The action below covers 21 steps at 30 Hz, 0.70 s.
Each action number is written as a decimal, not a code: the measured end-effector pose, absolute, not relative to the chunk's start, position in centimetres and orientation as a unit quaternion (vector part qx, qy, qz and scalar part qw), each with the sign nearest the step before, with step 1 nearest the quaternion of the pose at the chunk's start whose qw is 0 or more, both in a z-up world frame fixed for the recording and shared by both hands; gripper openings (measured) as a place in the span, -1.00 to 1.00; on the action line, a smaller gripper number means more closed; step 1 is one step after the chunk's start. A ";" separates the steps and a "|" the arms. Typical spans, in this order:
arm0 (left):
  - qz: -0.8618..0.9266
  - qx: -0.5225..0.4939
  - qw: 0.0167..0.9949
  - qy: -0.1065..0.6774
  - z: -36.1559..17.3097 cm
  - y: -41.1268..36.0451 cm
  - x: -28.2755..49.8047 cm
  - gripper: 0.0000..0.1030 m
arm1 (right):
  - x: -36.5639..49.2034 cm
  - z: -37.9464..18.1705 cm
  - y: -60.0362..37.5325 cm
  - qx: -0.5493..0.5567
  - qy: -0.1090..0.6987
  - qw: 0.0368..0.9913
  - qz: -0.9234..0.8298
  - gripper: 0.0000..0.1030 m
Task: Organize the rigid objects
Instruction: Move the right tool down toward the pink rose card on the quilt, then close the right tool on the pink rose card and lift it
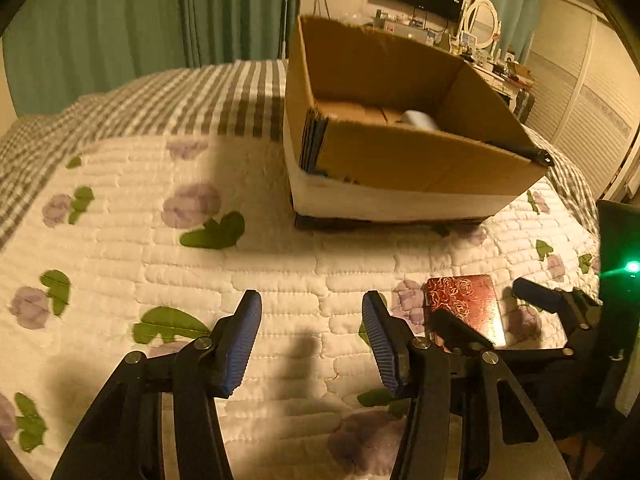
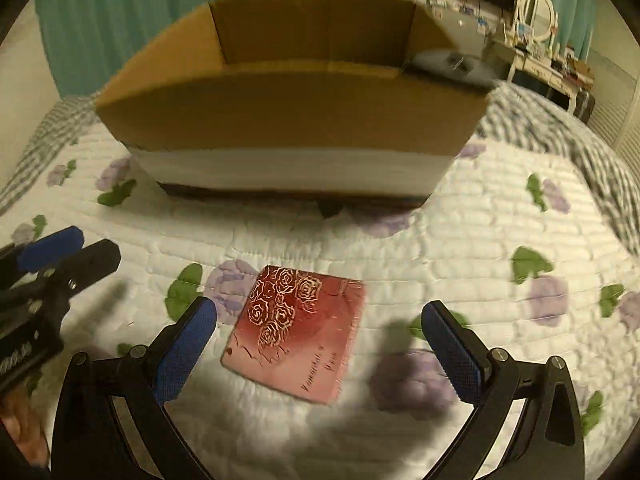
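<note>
The right hand-held gripper is spread wide with the flat red rose-patterned case lying on the bed quilt between its fingers, not yet gripped. The left hand-held gripper, just beside it, is spread and empty. Beyond both, the cardboard box already holds a pale object, so this case seems the last piece visible outside it.

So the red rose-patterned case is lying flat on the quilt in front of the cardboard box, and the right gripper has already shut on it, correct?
Not quite. The red rose-patterned case does lie flat on the quilt in front of the cardboard box, but the right gripper is open, its jaws spread either side of the case without touching it. The right wrist view shows this.
</note>
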<state>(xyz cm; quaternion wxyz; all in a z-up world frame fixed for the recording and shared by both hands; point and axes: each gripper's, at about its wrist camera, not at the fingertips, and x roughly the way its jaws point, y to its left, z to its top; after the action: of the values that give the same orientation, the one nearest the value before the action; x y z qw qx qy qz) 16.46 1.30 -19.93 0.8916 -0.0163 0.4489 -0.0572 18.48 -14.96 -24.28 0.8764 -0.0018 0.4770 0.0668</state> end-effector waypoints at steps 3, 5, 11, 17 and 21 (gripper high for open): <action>-0.060 -0.021 0.887 0.457 -20.8 1.3 16.9 0.04 | 19.4 -25.5 -14.3 -0.004 0.495 0.867 0.059 1.00; -0.060 -0.027 0.883 0.464 -21.4 1.5 17.0 0.04 | 19.9 -26.5 -13.7 -0.022 0.512 0.857 0.047 1.00; -0.059 -0.036 0.880 0.470 -22.1 2.1 17.2 0.01 | 19.8 -27.3 -12.5 -0.062 0.514 0.855 0.033 0.96; -0.057 -0.016 0.891 0.451 -20.9 1.5 15.6 -0.15 | 18.1 -26.4 -12.5 -0.073 0.498 0.864 0.032 0.42; -0.055 -0.011 0.897 0.438 -19.5 1.3 13.8 -0.20 | 16.6 -25.2 -13.5 -0.039 0.493 0.868 0.050 0.41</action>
<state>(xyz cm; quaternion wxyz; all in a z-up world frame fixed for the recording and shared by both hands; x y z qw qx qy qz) 13.82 1.31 -19.48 0.8971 -0.0106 0.4382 -0.0551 16.57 -13.55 -25.23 0.8679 -0.0388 0.4926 0.0504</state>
